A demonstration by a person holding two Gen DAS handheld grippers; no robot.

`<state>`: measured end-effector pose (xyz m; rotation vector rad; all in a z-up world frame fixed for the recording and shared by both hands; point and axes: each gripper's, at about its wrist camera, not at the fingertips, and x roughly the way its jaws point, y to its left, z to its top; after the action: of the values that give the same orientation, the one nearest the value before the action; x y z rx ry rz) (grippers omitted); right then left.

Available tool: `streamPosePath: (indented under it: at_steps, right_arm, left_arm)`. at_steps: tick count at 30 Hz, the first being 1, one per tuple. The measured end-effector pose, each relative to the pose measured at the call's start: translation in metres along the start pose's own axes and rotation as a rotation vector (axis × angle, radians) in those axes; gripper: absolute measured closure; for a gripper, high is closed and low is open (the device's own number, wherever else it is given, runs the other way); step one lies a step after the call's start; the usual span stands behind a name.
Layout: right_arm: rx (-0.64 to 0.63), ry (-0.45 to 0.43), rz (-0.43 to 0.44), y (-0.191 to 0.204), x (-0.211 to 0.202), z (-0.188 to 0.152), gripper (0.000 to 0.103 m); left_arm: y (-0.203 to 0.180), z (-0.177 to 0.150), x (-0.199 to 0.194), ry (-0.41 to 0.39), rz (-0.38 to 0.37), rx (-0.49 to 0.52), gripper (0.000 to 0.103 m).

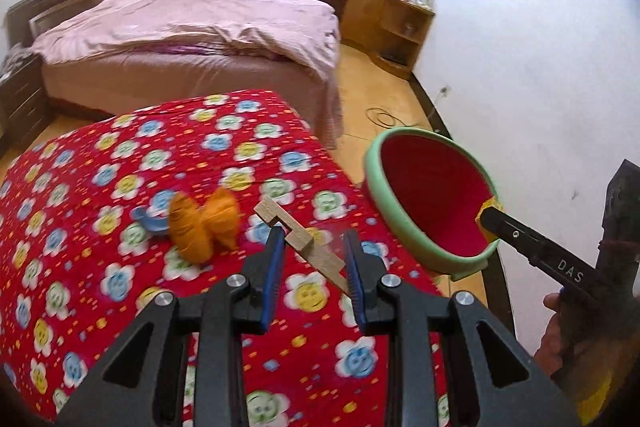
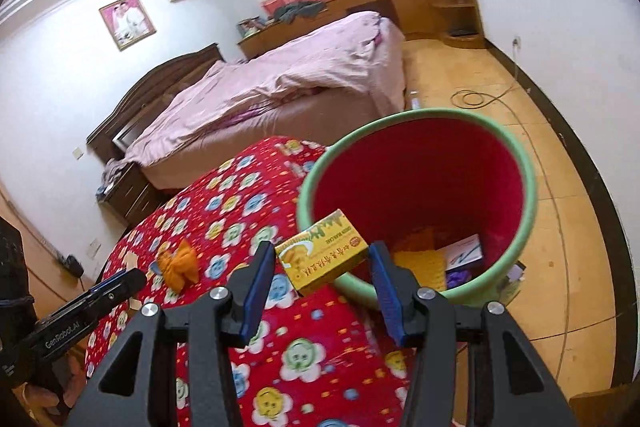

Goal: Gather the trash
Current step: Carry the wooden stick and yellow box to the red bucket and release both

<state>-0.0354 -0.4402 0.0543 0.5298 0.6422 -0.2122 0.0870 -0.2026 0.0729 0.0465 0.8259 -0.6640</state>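
Right wrist: papers (image 2: pixel 464 251) inside bin (image 2: pixel 516 147)

We count one wooden piece (image 1: pixel 304 241), one orange cloth bundle (image 1: pixel 204 223), one blue scrap (image 1: pixel 146 219), one yellow box (image 2: pixel 322 255) and one green-rimmed red bin (image 2: pixel 420 195). Inside the bin there's one white booklet (image 2: pixel 464 251), plus one purple something (image 2: pixel 458 277), too blurry to call.

A red flowered quilt (image 1: pixel 120 227) covered the surface. On it lay an orange cloth bundle (image 1: pixel 204 227), with a blue scrap (image 1: pixel 148 221) touching it at nine o'clock. At three o'clock, a bin (image 2: pixel 528 187) stood over the wooden floor (image 2: pixel 560 227).
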Motion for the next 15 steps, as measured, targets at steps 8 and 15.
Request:
streamPosePath:
  at_steps: [8,15]
  right_arm:
    - [0.050,-0.028,-0.060,-0.032,-0.002,0.012,0.051]
    - [0.091,-0.039,-0.104,-0.060,0.000,0.023,0.051]
  left_arm:
    - [-0.039,0.015,0.030,0.033,-0.065,0.069,0.074]
    - [-0.075,0.024,0.061,0.058,-0.126,0.128,0.074]
